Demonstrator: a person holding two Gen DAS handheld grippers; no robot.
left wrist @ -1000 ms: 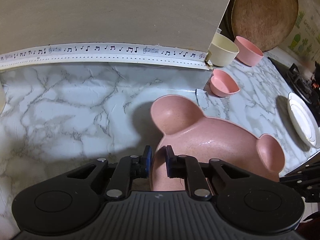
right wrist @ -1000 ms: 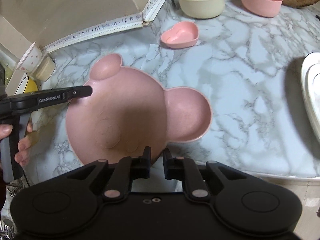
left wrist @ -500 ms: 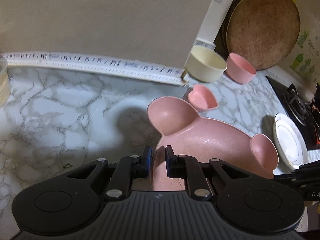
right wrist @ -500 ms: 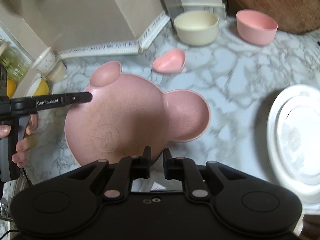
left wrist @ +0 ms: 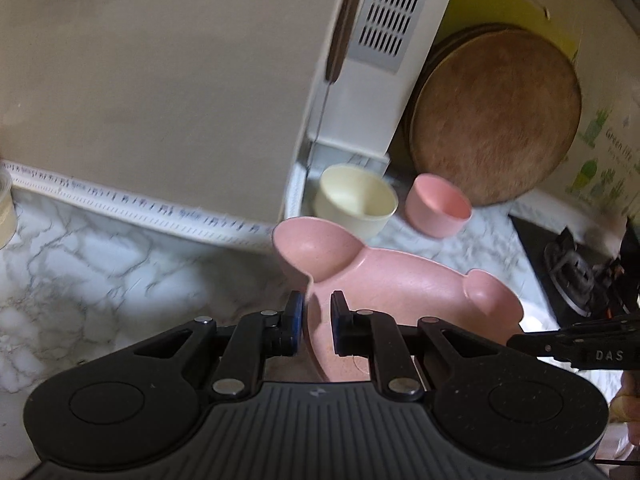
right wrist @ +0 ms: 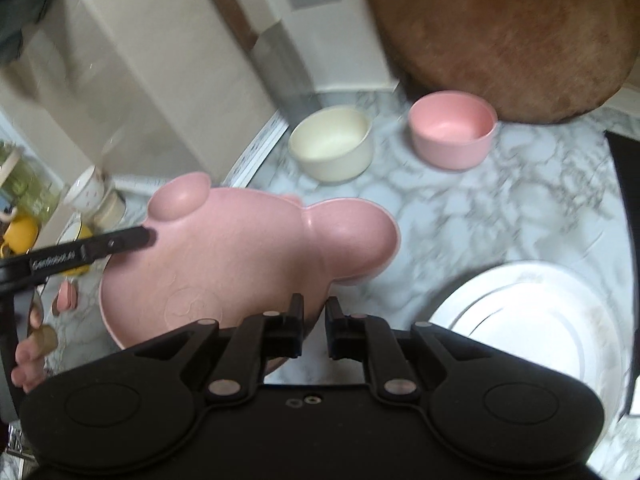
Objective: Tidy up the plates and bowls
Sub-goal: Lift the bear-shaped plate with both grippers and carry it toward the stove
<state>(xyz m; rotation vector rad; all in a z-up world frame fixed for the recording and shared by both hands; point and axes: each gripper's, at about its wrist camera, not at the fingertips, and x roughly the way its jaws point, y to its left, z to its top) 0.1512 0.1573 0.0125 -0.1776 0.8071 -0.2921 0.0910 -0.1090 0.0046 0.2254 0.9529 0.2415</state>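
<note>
Marble-patterned counter (right wrist: 500,208) runs back to a beige cabinet wall edged with music-note tape (left wrist: 132,202), and a round wooden board (left wrist: 496,116) leans at the back. Held above the counter is the pink bear-shaped plate (right wrist: 248,252), tilted, with one ear toward each camera's far side. Its rim sits between the fingers of the left tongs (left wrist: 316,322), which pinch it. The right tongs (right wrist: 314,330) are pressed onto the opposite rim, gripping it too. Behind the plate, near the counter's back edge, a cream bowl (right wrist: 332,142) and a pink bowl (right wrist: 454,134) stand side by side, apart. At the counter's right front edge lies a white plate (right wrist: 532,344).
</note>
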